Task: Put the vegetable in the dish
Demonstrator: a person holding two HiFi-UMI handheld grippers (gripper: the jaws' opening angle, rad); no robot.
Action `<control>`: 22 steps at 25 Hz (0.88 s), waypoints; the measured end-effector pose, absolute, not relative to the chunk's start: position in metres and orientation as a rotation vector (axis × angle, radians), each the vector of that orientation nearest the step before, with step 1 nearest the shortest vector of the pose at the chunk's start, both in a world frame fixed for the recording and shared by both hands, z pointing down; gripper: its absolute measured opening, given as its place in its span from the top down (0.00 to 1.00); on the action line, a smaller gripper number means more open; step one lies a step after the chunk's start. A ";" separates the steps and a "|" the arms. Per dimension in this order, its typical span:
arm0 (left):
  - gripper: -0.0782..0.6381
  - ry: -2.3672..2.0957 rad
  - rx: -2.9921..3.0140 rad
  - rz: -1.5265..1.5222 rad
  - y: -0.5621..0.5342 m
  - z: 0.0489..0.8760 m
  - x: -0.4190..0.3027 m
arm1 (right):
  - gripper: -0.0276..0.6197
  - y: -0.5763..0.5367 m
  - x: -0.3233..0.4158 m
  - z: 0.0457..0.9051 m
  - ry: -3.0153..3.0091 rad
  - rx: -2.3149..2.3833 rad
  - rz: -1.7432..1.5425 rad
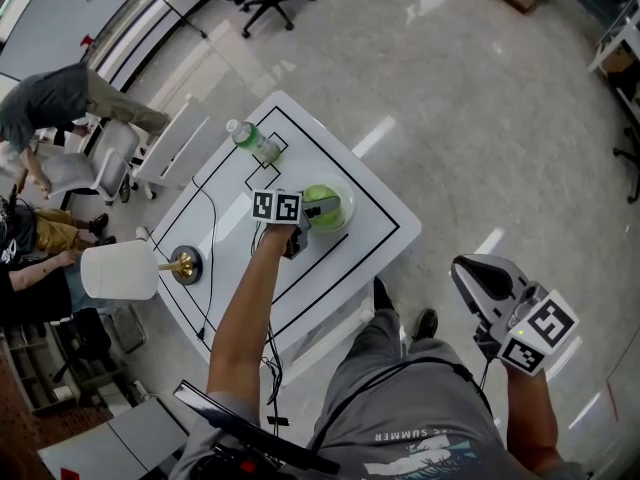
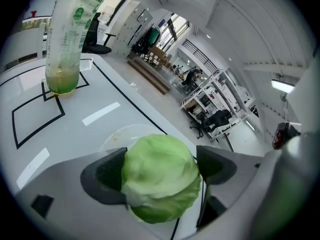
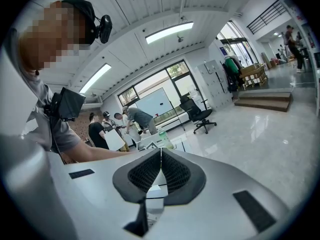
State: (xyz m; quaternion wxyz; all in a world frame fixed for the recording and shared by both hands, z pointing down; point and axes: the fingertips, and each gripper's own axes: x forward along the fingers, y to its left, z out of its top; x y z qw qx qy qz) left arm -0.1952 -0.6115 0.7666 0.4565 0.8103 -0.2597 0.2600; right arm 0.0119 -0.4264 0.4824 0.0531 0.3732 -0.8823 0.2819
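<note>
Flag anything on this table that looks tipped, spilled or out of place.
Nothing stands out. The cabbage sits in the dish, the bottle stands upright in its marked square, and the lamp appears upright on the table. No spill or damage shows.

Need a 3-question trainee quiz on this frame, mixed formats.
1. True or false: the right tool holds the cabbage.
2. The bottle stands on: A) the floor B) the table C) a chair
3. What sits between the jaws of the left tool?
Key: 1 false, its jaws are together and empty; 2 B; 3 the cabbage, over the dish.
</note>
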 end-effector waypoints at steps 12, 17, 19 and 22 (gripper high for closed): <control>0.28 -0.819 2.108 0.745 -0.619 0.766 -0.201 | 0.95 -0.426 0.012 0.483 -2.690 1.111 0.854; 0.28 -0.870 2.125 0.739 -0.621 0.759 -0.203 | 0.95 -0.424 0.014 0.479 -2.693 1.101 0.847; 0.28 -0.903 2.138 0.727 -0.621 0.751 -0.205 | 0.95 -0.422 0.016 0.478 -2.698 1.095 0.841; 0.28 -0.975 2.154 0.690 -0.623 0.733 -0.213 | 0.95 -0.418 0.015 0.474 -2.709 1.075 0.818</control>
